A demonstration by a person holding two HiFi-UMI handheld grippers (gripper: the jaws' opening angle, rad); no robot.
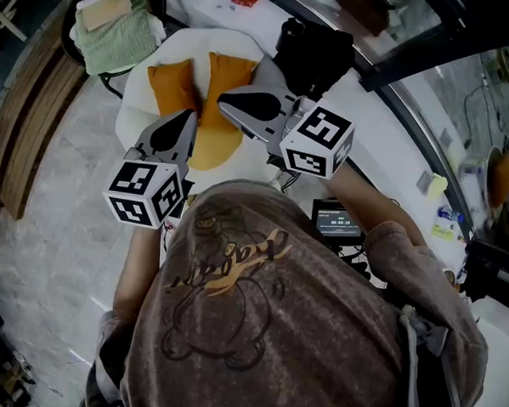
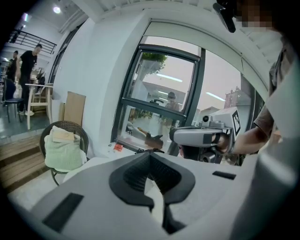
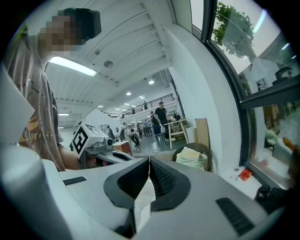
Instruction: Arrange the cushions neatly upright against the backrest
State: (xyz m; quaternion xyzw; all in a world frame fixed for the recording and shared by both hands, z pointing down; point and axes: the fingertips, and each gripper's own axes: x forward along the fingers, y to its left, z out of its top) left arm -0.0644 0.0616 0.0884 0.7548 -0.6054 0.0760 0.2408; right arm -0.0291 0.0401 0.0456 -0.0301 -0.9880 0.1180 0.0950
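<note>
Left gripper (image 1: 178, 126) shut tight with nothing between the pads. Right gripper (image 1: 231, 105) likewise closed and empty. Both held up in front of the chest, tips close together above the white seat (image 1: 134, 107).

On that seat, side by side and touching: left orange cushion (image 1: 170, 85) and right orange cushion (image 1: 224, 79). Hard to tell from straight overhead whether either leans on the backrest or lies flat.

Likely trouble from here:
- Going in with closed jaws. Would only shove a cushion, probably tipping it over or sliding it toward the seat's rounded front edge and onto the floor (image 1: 58, 214).
- Pinching a thin fold of soft cover. Could slip out, leaving the cushion slumped rather than upright.
- Crossing paths. Tips already near each other, so marker cubes or jaws could knock together when reaching for neighbouring cushions.
- Swinging wide on the right. Black object (image 1: 318, 53) just beside the seat, easy to clip.

Room to move: open floor on the left and in front of the seat. Wicker chair (image 1: 111, 25) with green blanket near the far left corner. White ledge (image 1: 386, 137) and window closing off the right side.
</note>
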